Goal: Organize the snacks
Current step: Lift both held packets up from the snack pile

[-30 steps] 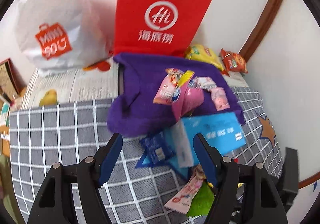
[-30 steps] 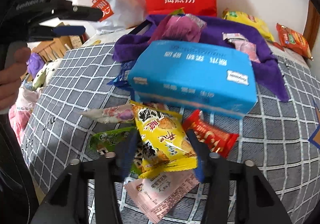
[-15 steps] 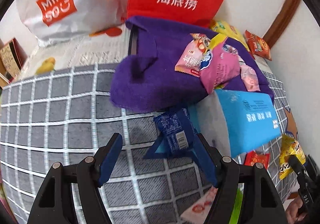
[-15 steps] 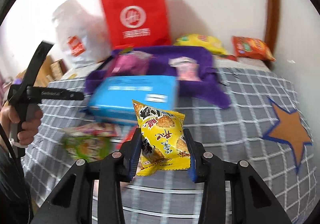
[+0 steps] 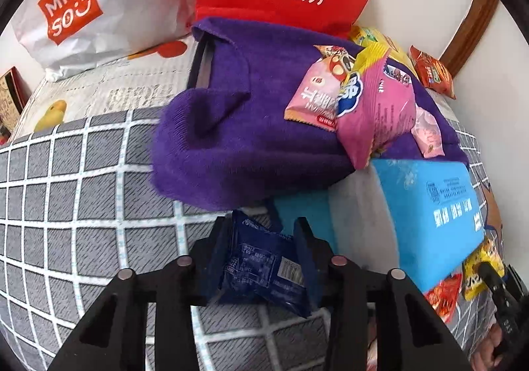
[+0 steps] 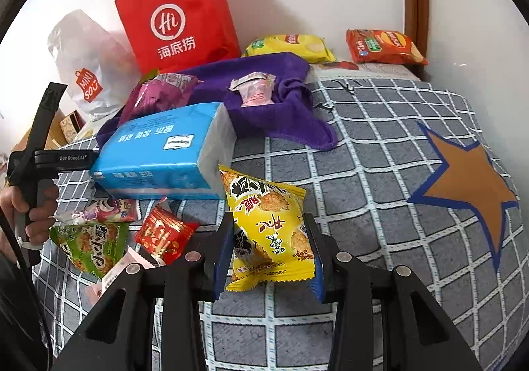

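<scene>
Grey checked bedspread [image 6: 380, 152] under everything. Red paper bag [image 6: 178, 17] stands at the wall, purple towel [image 5: 238, 139] in front of it with pink snack packs [image 5: 373, 113] on top. Blue tissue pack [image 6: 158, 152] lies against the towel's near edge. My left gripper [image 5: 261, 258] has just been closing; its jaws now pinch the dark blue snack packet [image 5: 261, 268], down on the bedspread beside the tissue pack. My right gripper [image 6: 269, 255] is clamped on the yellow snack packet [image 6: 267, 225], held clear above the bedspread. Red and green packets [image 6: 162, 232] lie loose left of it.
</scene>
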